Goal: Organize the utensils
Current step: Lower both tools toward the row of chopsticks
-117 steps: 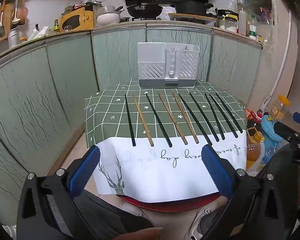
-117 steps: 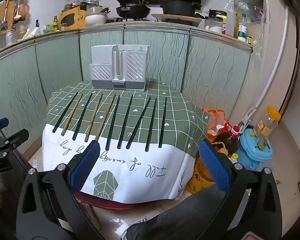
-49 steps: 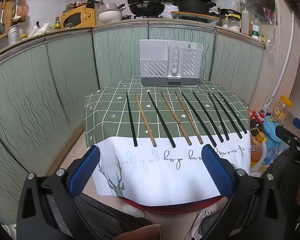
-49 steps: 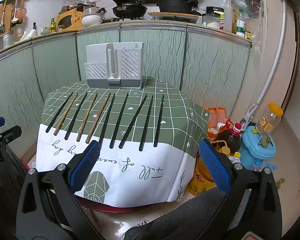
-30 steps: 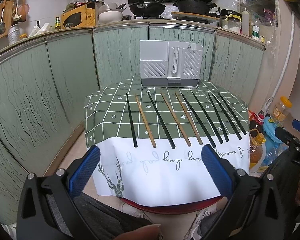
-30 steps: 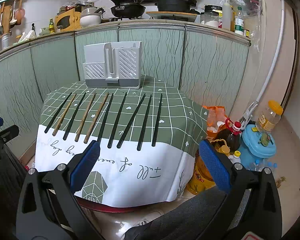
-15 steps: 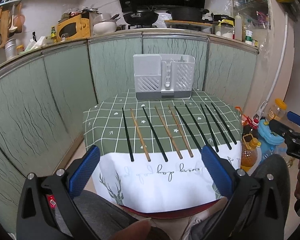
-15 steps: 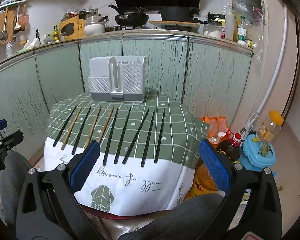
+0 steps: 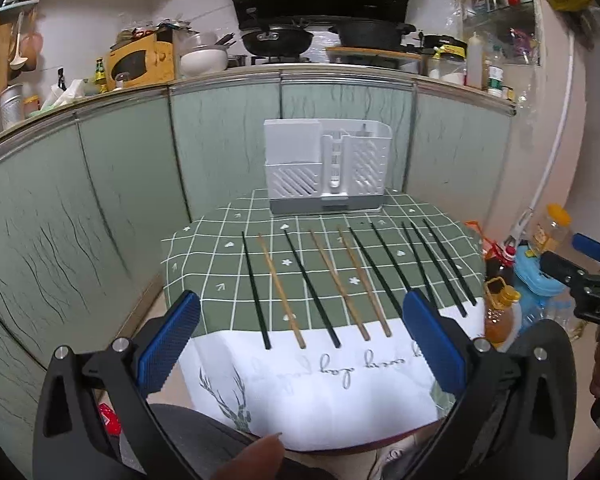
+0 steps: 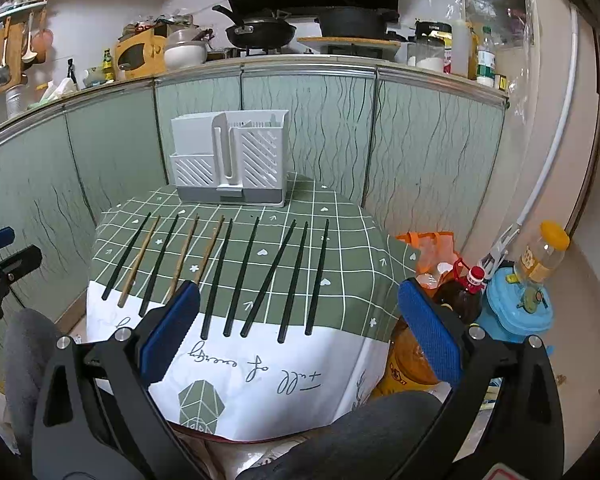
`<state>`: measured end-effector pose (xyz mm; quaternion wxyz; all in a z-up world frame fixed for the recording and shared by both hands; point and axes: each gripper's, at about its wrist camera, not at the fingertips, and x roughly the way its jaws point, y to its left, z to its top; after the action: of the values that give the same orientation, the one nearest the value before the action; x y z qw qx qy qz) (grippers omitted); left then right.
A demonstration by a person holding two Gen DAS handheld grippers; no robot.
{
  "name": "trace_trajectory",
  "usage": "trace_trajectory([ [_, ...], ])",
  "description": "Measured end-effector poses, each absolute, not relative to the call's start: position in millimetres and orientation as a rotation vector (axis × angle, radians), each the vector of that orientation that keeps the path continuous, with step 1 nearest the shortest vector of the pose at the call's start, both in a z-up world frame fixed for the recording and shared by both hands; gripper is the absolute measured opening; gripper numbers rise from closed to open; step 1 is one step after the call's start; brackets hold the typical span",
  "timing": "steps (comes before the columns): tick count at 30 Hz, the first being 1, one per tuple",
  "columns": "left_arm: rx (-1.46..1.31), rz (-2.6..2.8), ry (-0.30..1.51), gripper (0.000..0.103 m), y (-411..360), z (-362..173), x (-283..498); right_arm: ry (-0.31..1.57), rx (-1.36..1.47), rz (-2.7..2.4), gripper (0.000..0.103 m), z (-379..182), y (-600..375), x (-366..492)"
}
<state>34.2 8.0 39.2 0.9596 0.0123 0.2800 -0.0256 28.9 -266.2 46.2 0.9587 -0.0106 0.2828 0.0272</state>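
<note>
Ten chopsticks (image 9: 342, 284) lie untouched on the table (image 9: 204, 264); holder (image 9: 326, 172) empty. Left gripper (image 9: 300, 344) and right gripper (image 10: 296, 330) have drawn back slightly, jaws spread, holding nothing. Sorting not yet begun.

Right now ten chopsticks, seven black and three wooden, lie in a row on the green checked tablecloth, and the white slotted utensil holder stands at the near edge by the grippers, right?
Not quite. The white slotted utensil holder stands at the far edge of the green checked tablecloth, beyond the chopsticks, as the left wrist view shows. The rest holds: ten in a row, seven black and three wooden.
</note>
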Motion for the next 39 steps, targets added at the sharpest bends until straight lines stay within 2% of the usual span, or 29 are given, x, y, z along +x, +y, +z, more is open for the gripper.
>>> trace_trajectory([
  [13,-0.058,0.074,0.635,0.099,51.9,-3.9,84.5,0.602,-0.016,0.029,0.095,16.1,-287.0,74.1],
  [22,-0.092,0.11,0.632,0.099,56.2,-29.8,107.3,0.624,-0.008,0.016,0.095,-12.6,-294.9,101.5],
  [24,-0.096,0.119,0.632,0.098,54.5,-36.5,111.1,0.629,-0.009,0.014,0.095,-19.4,-295.4,106.1],
  [28,-0.061,0.139,0.629,0.088,46.7,-49.1,118.9,0.647,-0.007,0.014,0.095,-33.9,-294.9,115.6],
  [39,-0.055,0.158,0.654,0.088,41.0,-79.5,134.7,0.654,-0.009,0.011,0.095,-64.2,-289.2,134.6],
])
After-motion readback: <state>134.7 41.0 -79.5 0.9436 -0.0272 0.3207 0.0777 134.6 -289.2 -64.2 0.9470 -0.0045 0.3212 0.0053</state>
